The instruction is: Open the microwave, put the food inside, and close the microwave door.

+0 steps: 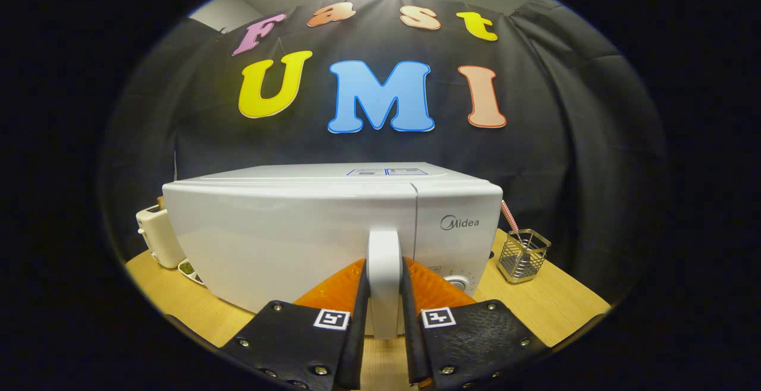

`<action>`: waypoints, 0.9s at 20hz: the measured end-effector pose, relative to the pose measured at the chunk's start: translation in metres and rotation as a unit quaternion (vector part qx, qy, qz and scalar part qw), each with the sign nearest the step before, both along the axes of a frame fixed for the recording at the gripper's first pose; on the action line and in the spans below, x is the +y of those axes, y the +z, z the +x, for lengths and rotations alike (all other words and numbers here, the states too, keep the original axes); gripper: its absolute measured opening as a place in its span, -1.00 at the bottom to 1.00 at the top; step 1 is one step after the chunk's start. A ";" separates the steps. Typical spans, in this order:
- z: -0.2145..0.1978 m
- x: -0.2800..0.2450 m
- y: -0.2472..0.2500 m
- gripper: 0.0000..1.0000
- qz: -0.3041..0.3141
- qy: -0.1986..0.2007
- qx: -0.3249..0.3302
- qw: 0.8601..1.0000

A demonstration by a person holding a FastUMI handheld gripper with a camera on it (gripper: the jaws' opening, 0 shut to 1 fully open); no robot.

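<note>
Count: one microwave (pixel 297 242), one toaster (pixel 156 233), one wire-mesh holder (pixel 523 255), one small dish (pixel 189 269) — all on one wooden table (pixel 553 305).

Containers: the wire-mesh holder stands on the table just right of the microwave, apart from it; a checked, straw-like stick (pixel 509 216) leans out of its top towards the microwave. What else it holds cannot be made out. The small dish sits at the microwave's left front corner, between microwave and toaster, with something green in it; most of the dish is hidden behind the microwave body.

Microwave: white, glossy, door shut flush with the body. Seam between door and control panel runs upright just right of the handle. Control panel on the right side, with a round dial (pixel 459 282) low down, partly hidden by a finger. A label lies flat on the top panel. The vertical white door handle (pixel 384 278) stands at the door's right edge.

Claw (pixel 384 293): pinching the door handle — one finger on each side, both pads pressed against the handle's flanks, the handle upright between them.

Toaster: pale, left of the microwave, near the table's far left edge; something brown sticks out of its top.
</note>
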State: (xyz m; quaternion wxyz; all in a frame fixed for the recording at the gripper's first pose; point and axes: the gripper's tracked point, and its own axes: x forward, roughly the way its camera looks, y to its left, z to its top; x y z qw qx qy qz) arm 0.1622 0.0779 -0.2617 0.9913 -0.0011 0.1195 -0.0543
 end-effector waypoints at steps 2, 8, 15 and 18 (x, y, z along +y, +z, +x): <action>0.003 -0.003 -0.002 -0.50 0.013 -0.002 0.007 1.000; -0.002 -0.001 -0.001 -0.79 0.042 -0.005 0.015 0.999; -0.040 0.011 0.002 -0.79 0.013 -0.010 0.013 1.000; -0.067 0.021 0.004 -0.79 0.021 -0.007 0.009 1.000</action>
